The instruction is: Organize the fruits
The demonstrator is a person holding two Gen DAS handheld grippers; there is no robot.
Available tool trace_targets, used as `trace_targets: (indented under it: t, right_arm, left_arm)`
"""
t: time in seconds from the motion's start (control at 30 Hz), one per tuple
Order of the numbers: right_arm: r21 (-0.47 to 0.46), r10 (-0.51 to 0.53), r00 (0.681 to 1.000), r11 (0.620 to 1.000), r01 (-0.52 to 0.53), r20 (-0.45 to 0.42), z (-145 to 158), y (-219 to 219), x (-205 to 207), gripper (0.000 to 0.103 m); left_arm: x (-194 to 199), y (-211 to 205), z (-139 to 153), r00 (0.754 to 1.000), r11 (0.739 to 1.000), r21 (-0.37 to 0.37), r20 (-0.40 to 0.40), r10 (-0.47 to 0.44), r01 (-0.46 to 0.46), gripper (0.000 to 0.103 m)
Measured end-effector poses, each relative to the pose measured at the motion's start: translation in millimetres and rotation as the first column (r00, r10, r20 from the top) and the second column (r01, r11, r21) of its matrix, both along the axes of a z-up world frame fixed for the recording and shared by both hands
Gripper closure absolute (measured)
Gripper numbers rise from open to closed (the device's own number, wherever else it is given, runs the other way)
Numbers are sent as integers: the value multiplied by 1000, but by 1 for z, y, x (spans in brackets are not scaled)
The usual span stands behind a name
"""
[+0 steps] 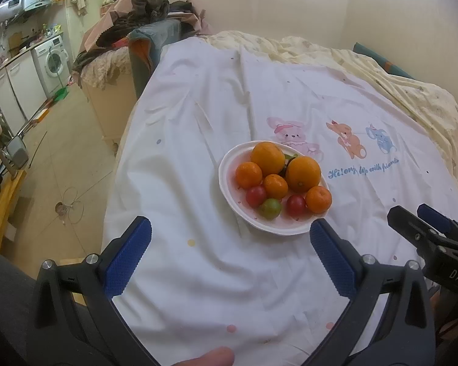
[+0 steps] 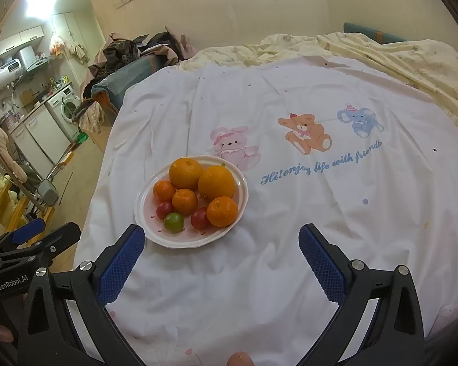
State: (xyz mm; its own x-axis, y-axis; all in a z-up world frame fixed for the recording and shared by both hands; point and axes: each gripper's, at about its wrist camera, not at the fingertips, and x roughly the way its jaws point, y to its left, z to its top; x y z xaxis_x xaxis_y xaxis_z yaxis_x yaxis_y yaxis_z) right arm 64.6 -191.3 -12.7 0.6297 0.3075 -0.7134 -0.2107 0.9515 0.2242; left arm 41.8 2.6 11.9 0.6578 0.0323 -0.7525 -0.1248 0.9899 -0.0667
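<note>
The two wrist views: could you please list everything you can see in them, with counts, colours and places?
Plate: one, white, on the sheet, left of centre.
Large oranges: two, orange, at the plate's far side.
Small mandarins: three, orange, mid-plate.
Red fruits: two, near side.
Green fruit: one, near edge.
Sheet: one, white with cartoon animals, over the bed.
Washing machine: one, white, far left.
Left gripper: open, empty.
Right gripper: open, empty.

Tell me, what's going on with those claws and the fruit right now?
Left gripper open, empty. Right gripper open, empty. All fruit on the white plate, untouched. Nothing blocking.
</note>
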Motion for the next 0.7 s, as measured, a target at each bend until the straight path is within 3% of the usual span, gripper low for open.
trace_targets:
  t: [0.7]
  right_arm:
    - [-7, -2, 1000, 1000, 2, -4, -4, 1, 1, 0]
  left_arm:
    - [0, -1, -1, 1000, 1000, -1, -8, 2, -2, 1]
